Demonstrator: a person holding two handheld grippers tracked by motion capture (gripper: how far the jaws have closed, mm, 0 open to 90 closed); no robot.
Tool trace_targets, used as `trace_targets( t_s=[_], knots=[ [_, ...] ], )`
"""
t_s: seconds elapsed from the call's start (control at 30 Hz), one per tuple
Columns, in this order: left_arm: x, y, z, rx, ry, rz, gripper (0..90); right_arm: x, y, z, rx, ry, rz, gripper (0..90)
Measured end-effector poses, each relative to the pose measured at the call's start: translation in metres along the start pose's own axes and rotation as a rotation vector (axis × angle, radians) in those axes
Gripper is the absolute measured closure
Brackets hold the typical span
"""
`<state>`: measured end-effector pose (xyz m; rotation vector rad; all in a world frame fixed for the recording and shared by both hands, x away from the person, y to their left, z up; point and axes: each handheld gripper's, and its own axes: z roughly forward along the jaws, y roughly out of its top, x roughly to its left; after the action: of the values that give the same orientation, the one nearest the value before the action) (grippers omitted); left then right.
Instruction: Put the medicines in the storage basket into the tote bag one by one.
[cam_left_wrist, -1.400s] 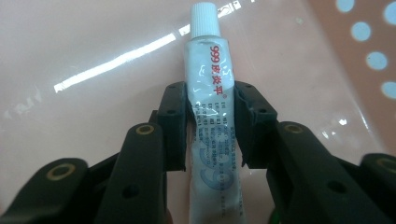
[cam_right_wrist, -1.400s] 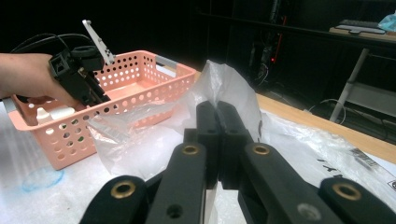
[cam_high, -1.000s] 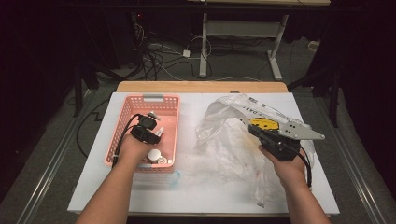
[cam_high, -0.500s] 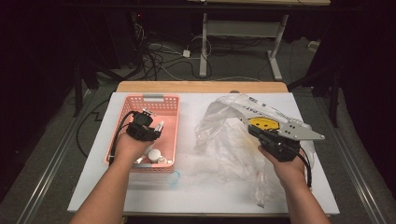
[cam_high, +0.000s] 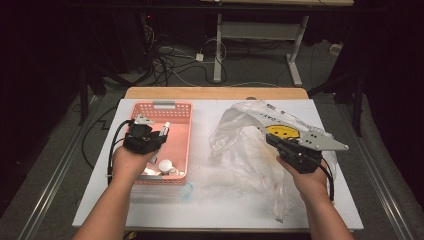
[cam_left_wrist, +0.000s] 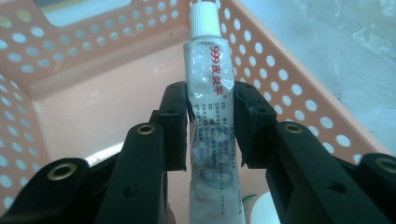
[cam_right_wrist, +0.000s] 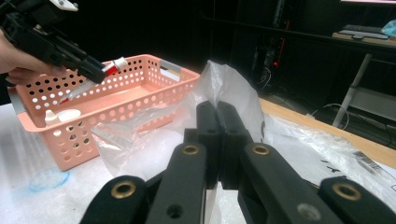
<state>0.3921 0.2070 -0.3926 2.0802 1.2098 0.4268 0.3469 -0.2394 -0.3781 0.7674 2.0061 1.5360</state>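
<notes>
The left gripper (cam_left_wrist: 210, 116) is clamping a white ointment tube (cam_left_wrist: 212, 121) between its jaws, cap pointing away from it, above the pink basket (cam_left_wrist: 93, 60). The right gripper (cam_right_wrist: 217, 140) is pinching the clear plastic bag (cam_right_wrist: 229, 88), which is bulging up just beyond its closed jaws.

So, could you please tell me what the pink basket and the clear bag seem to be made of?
The pink perforated basket looks like moulded plastic, matte, with even round holes and a rigid rim. The clear crinkled bag seems thin glossy plastic film: it creases, glints and shows the table through.
</notes>
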Motion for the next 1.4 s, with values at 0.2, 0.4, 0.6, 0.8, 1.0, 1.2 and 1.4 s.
trace_targets(
  t_s=[0.2, 0.4, 0.6, 0.8, 1.0, 1.2, 1.4],
  knots=[
    [-0.006, -0.012, -0.010, -0.055, -0.008, 0.002, 65.7, 0.000, 0.000, -0.001, -0.001, 0.002, 0.002, 90.0],
    [-0.010, -0.026, -0.019, -0.109, -0.009, -0.008, 65.7, 0.001, 0.000, -0.001, 0.000, 0.001, -0.008, 90.0],
    [-0.012, -0.036, -0.022, -0.161, 0.000, -0.004, 65.7, 0.002, 0.001, -0.002, 0.002, 0.005, -0.009, 90.0],
    [-0.011, -0.042, -0.023, -0.184, -0.018, 0.003, 65.7, 0.001, 0.000, -0.003, 0.003, 0.002, -0.007, 90.0],
    [-0.012, -0.046, -0.026, -0.216, -0.054, -0.017, 65.7, 0.001, 0.000, -0.002, 0.008, -0.002, -0.008, 90.0],
    [-0.018, -0.044, -0.035, -0.247, -0.058, -0.003, 65.7, 0.001, -0.001, -0.003, 0.004, 0.001, -0.008, 90.0],
    [-0.029, -0.036, -0.040, -0.271, -0.072, 0.026, 65.8, 0.000, -0.001, -0.005, 0.000, 0.000, 0.005, 90.0]
  ],
)
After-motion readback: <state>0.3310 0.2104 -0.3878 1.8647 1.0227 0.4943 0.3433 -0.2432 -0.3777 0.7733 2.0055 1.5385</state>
